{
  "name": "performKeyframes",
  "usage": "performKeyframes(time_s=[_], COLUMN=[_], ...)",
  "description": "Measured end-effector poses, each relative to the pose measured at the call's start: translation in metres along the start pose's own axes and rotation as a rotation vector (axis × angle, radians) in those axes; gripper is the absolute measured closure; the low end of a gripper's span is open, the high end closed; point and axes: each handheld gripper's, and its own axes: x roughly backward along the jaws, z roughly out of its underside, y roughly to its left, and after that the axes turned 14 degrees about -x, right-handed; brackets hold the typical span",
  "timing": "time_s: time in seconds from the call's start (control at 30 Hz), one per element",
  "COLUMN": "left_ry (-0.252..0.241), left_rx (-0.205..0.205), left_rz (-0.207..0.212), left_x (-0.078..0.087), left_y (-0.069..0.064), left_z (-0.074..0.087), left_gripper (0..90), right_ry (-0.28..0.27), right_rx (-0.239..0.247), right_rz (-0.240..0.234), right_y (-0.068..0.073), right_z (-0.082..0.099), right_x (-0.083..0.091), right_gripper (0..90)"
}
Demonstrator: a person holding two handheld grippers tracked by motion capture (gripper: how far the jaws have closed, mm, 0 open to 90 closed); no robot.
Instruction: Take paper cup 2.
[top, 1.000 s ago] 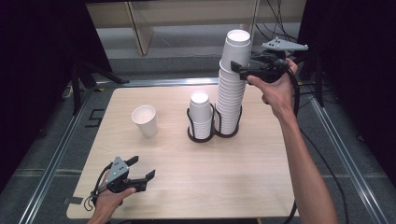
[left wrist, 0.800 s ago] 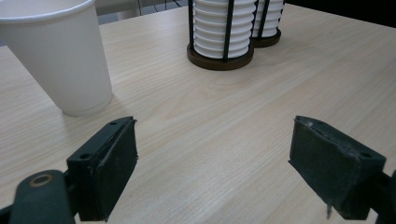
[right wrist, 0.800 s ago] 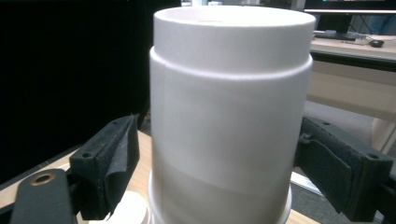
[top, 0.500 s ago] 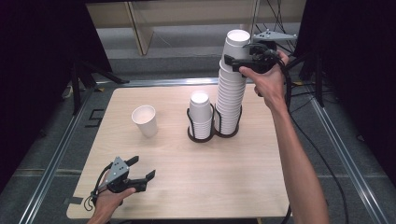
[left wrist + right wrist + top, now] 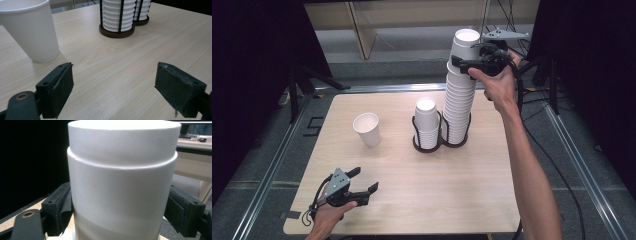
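Observation:
A tall stack of white cups (image 5: 458, 102) stands in a black wire holder (image 5: 432, 148), beside a shorter stack (image 5: 427, 122). My right gripper (image 5: 463, 59) is up at the top of the tall stack, its jaws on either side of the top cup (image 5: 465, 41). In the right gripper view the top cup (image 5: 122, 182) sits between the pads (image 5: 58, 207), which touch its wall on both sides. My left gripper (image 5: 364, 180) rests low near the table's front left corner, jaws wide apart with nothing between them (image 5: 113, 87). A single white cup (image 5: 367, 129) stands upright on the table, ahead of it (image 5: 30, 30).
The wooden table (image 5: 437, 195) has metal rails along its left and right sides. Dark curtains flank it, and a shelf unit stands behind. The holder's two rings (image 5: 116, 33) sit at mid-table. Cables trail behind the right hand.
My right gripper has moved left onto the top of the tall stack, its jaws now around the top cup. The left gripper has stayed still.

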Motion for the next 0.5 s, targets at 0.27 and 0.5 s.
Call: performKeyframes(time_s=[0.27,0.5], left_ry=[0.001,-0.001], left_rx=[-0.002,-0.002], left_rz=[0.002,0.004], left_x=[0.0,0.0], left_y=[0.0,0.0], left_z=[0.0,0.0], left_gripper=[14.8,14.8], right_ry=[-0.054,-0.111], right_rx=[0.002,-0.007], right_rz=[-0.002,-0.004], right_y=[0.009,0.014], right_z=[-0.018,-0.037], right_x=[0.012,0.024], right_gripper=[18.3,18.4])
